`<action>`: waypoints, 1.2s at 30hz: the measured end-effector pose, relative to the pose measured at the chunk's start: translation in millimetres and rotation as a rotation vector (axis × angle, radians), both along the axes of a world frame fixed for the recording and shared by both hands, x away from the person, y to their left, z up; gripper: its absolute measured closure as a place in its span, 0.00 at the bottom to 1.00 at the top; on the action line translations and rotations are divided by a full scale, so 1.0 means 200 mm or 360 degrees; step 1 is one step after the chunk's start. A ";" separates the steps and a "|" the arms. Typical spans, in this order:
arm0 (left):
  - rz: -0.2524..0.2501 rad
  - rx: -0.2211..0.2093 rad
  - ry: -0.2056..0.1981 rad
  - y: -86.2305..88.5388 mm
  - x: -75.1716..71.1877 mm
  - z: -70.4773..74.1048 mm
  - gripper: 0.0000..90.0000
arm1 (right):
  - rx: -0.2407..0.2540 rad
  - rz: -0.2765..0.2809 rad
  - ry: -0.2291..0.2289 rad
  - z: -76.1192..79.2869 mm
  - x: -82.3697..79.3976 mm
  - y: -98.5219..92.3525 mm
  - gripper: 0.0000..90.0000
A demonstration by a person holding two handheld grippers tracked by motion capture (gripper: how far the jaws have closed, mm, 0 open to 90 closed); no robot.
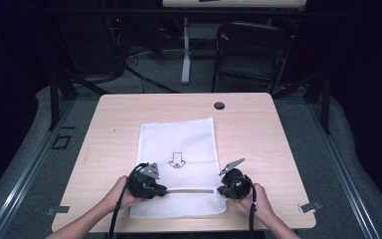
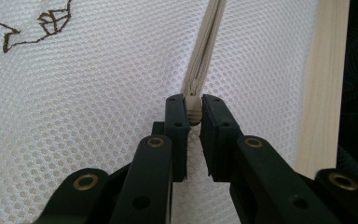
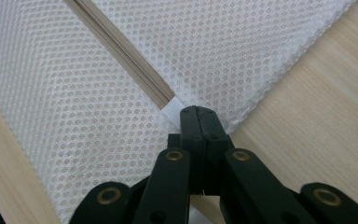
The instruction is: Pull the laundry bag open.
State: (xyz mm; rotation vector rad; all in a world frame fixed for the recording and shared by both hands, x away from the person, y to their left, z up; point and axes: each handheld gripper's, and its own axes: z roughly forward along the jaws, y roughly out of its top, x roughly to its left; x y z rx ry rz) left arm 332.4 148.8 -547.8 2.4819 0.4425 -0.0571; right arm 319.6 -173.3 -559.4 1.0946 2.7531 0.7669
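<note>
A white mesh bag (image 1: pixel 176 139) lies flat in the middle of the wooden table (image 1: pixel 258 134), with a printed arrow (image 1: pixel 177 160) on it. A beige zipper (image 1: pixel 191 190) runs across its near part. My left gripper (image 1: pixel 163 190) sits at the zipper's left end. In the left gripper view that gripper (image 2: pixel 194 106) is shut on the small beige zipper pull (image 2: pixel 194 114). My right gripper (image 1: pixel 220 191) is at the zipper's right end. In the right gripper view it (image 3: pixel 196 112) is shut on the bag's white end tab (image 3: pixel 172 109), where the zipper (image 3: pixel 126 51) stops.
A black grommet (image 1: pixel 219 105) sits near the table's far edge. Beyond the table stands a dark folding chair (image 1: pixel 251 50). Metal clips (image 1: pixel 309 206) are at the table's front corners. Bare wood lies on both sides of the bag.
</note>
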 end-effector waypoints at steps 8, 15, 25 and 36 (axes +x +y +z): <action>0.0004 0.0025 -0.0017 0.01 0.00 0.01 0.90 | -0.0004 -0.0009 0.0003 0.00 0.00 0.00 1.00; 0.0030 -0.0013 0.0011 0.07 -0.01 0.02 0.90 | 0.0010 -0.0002 0.0011 0.00 0.00 0.00 1.00; 0.0037 -0.0011 0.0009 0.11 -0.01 0.02 0.90 | 0.0014 -0.0009 0.0025 0.00 0.00 0.00 1.00; 0.0078 -0.0029 0.0014 0.19 -0.02 0.02 0.90 | 0.0023 -0.0024 0.0024 0.00 0.00 0.00 1.00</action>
